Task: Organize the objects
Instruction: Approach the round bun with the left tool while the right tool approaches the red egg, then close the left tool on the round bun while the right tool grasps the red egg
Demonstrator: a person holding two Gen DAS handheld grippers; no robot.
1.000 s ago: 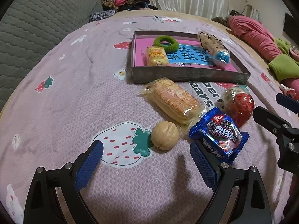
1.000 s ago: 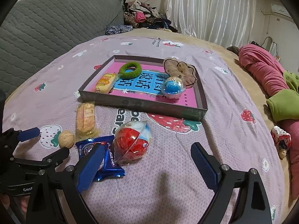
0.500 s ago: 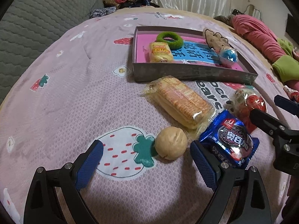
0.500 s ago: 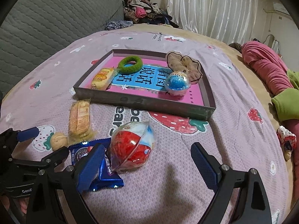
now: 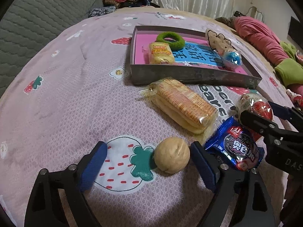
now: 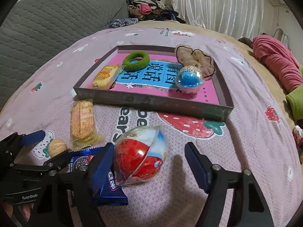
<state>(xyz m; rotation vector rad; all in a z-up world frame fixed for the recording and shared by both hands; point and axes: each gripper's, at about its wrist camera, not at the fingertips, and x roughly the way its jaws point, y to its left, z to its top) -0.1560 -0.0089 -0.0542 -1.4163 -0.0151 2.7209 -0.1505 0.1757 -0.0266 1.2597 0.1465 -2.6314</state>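
Observation:
A walnut [image 5: 171,158] lies on the bedspread between the open fingers of my left gripper [image 5: 149,165], close to the right finger. A wrapped cracker pack [image 5: 184,106] and a blue cookie packet [image 5: 237,147] lie beside it. My right gripper [image 6: 149,167] is open around a red toy capsule [image 6: 140,158], whose left side is near the left finger. The grey box [image 6: 151,104] with a pink floor holds a yellow snack [image 6: 105,76], a green hair ring [image 6: 136,60], a beige scrunchie [image 6: 195,60] and a blue capsule [image 6: 189,79].
A grey quilted headboard [image 6: 47,28] stands at the left. Clothes [image 6: 149,7] are piled at the back. Pink and green garments [image 6: 278,64] lie at the right edge of the bed. The right gripper shows in the left wrist view [image 5: 261,113].
Both grippers have moved forward and lower. The walnut now sits between the left fingers and the red capsule between the right fingers. Both stay open.

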